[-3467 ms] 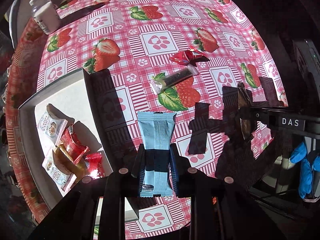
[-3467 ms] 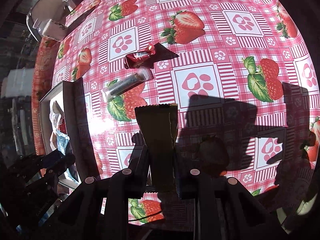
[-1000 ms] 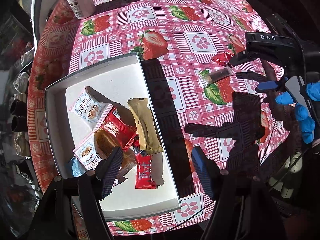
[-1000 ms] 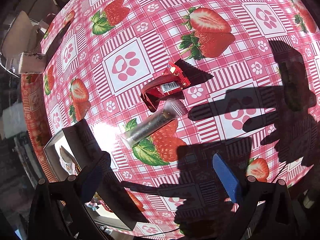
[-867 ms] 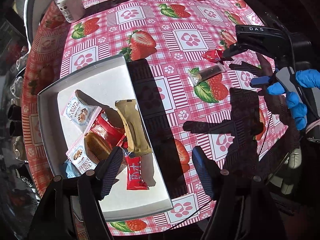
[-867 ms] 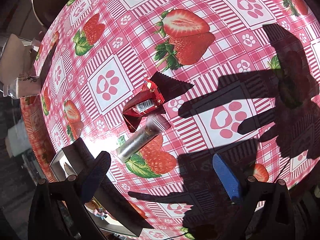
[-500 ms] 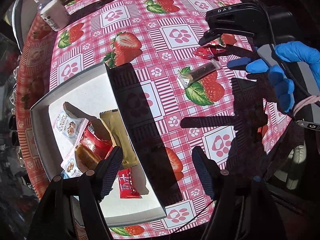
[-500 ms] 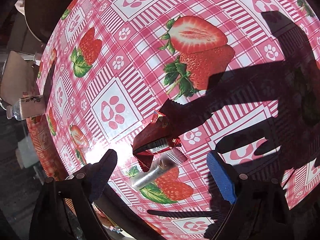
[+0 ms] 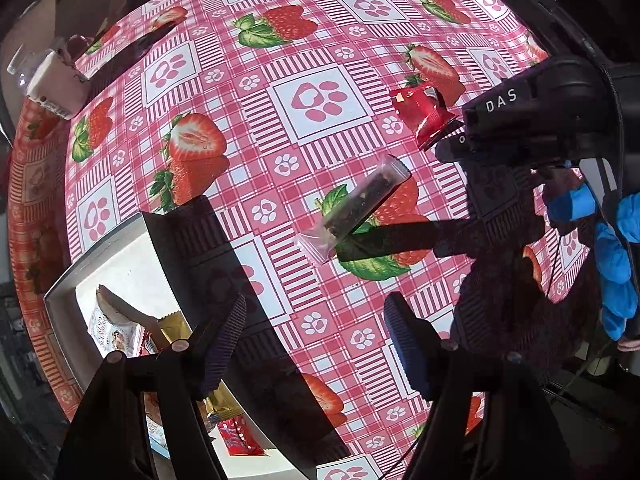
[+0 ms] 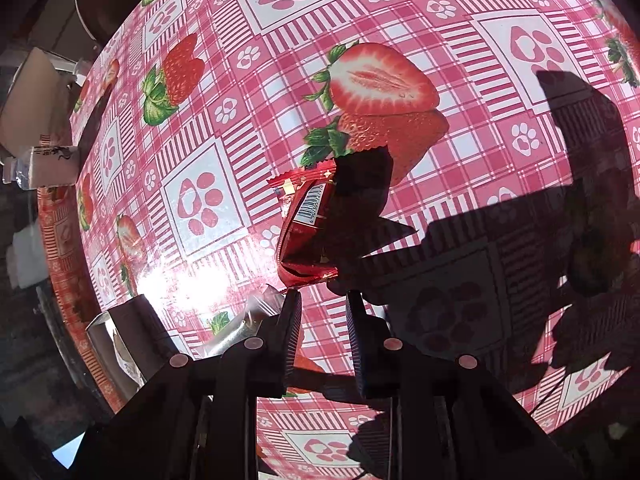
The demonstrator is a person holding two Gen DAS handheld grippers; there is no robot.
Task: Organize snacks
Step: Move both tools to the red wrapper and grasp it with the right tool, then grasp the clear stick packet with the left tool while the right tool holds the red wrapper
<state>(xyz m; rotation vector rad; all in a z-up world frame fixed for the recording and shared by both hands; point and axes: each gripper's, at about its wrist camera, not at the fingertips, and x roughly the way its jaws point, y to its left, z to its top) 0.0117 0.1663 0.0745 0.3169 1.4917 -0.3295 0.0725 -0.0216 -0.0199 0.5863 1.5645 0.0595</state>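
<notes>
The counter (image 9: 320, 60) wore a smooth, glossy oilcloth printed with strawberries and paw marks, and sun glared off it in a white patch. The red snack packet (image 10: 308, 220) was shiny crinkled foil with a printed barcode. The dark snack bar (image 9: 356, 204) lay in clear, glossy plastic film with flat sealed ends. The tray (image 9: 116, 240) looked like matt white card or plastic; which could not be told. In it, the gold wrapper (image 9: 172, 328) had a dull metallic sheen. The left claw (image 9: 316, 344) had ribbed, matt pads on black plastic fingers. The blue glove (image 9: 616, 264) looked smooth and rubbery.
</notes>
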